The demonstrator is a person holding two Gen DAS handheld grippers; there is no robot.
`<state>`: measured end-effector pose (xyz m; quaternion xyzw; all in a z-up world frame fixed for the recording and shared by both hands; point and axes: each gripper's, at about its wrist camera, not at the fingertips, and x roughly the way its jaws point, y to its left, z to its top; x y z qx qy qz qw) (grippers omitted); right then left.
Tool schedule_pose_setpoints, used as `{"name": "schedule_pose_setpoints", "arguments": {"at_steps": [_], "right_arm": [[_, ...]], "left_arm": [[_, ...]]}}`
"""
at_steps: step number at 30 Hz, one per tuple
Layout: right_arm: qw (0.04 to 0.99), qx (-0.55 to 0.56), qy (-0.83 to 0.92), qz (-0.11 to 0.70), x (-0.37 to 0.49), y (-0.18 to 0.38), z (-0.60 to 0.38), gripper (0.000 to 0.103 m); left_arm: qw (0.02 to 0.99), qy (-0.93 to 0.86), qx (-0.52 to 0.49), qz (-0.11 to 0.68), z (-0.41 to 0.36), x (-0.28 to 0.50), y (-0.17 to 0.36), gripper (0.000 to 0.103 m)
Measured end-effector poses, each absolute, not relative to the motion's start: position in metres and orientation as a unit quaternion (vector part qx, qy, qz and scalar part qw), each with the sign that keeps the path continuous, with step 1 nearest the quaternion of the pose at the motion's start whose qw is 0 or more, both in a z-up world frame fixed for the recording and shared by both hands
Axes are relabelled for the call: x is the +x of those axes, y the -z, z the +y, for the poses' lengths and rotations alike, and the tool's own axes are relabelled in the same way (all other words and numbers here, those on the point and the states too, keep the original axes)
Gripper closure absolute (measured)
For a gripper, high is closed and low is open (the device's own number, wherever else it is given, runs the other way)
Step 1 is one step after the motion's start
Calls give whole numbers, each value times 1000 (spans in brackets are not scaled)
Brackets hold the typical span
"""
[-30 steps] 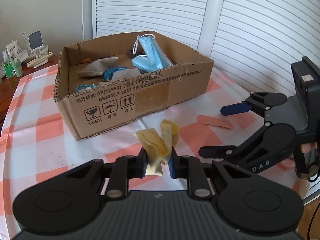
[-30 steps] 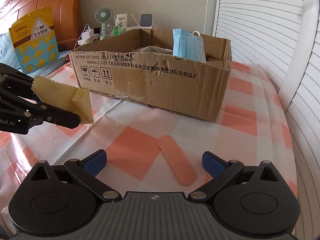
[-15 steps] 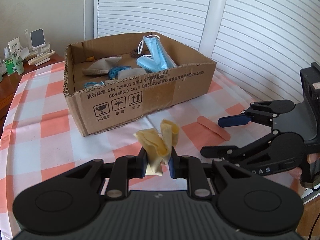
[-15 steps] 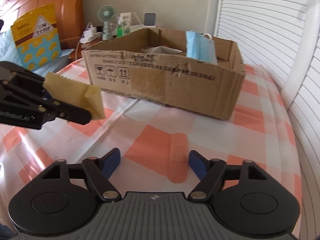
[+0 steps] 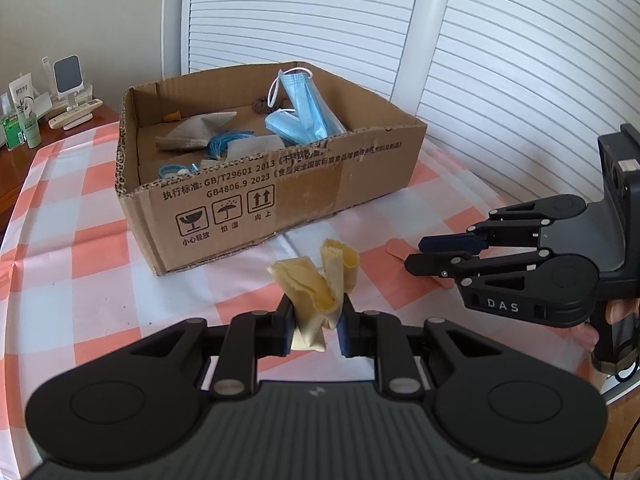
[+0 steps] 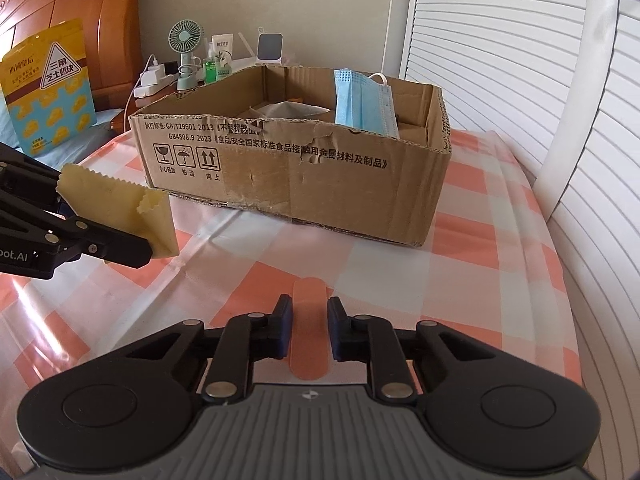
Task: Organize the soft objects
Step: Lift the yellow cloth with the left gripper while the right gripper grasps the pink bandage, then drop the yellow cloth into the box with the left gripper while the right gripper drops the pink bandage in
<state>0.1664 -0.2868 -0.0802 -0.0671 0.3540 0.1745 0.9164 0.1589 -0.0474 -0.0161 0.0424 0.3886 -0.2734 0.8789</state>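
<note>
My left gripper [image 5: 314, 320] is shut on a crumpled yellow cloth [image 5: 320, 284] and holds it above the checked tablecloth, in front of the cardboard box [image 5: 280, 192]. The cloth [image 6: 120, 204] and left gripper [image 6: 132, 240] also show in the right wrist view at the left. My right gripper [image 6: 308, 320] is low over the table with its jaws narrowed around a pink adhesive bandage [image 6: 308, 328] lying flat; a small gap remains each side. The right gripper [image 5: 424, 256] shows at the right in the left wrist view, over the bandage [image 5: 400, 248].
The box holds blue face masks [image 5: 304, 116], grey cloths [image 5: 196, 136], blue string and a hair tie. A side table [image 6: 168, 80] with a fan, bottles and chargers stands behind. A snack bag [image 6: 48, 88] leans at the left. White shutters [image 6: 520, 60] run along the right.
My right gripper moved over the bandage, lowered, and its jaws closed in from wide open to just around it. My left gripper rose a little with the cloth.
</note>
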Motion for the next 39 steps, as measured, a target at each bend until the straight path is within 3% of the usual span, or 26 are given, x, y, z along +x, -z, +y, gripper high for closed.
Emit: {"name": "schedule_pose_setpoints", "arguments": {"at_steps": [19, 31, 33, 34, 36, 37, 38, 39], "right_arm": [[928, -90, -190, 308, 132, 36, -292, 81], [937, -103, -196, 272, 132, 2, -288, 81], [937, -103, -194, 270, 135, 1, -288, 81], [938, -104, -194, 269, 136, 0, -287, 81], [939, -105, -191, 267, 139, -2, -285, 81], [939, -106, -191, 267, 141, -3, -285, 81], [939, -107, -191, 267, 142, -4, -284, 81], [939, -107, -190, 266, 143, -4, -283, 81]], "left_arm": [[878, 302, 87, 361, -36, 145, -41, 84], [905, 260, 127, 312, -49, 229, -77, 84], [910, 247, 134, 305, -51, 244, -75, 79], [913, 239, 138, 300, -52, 250, -73, 70], [920, 225, 138, 289, -51, 259, -67, 41], [924, 216, 135, 284, -50, 261, -64, 18], [929, 204, 131, 279, -48, 261, -61, 4], [934, 192, 129, 273, -46, 259, -59, 3]]}}
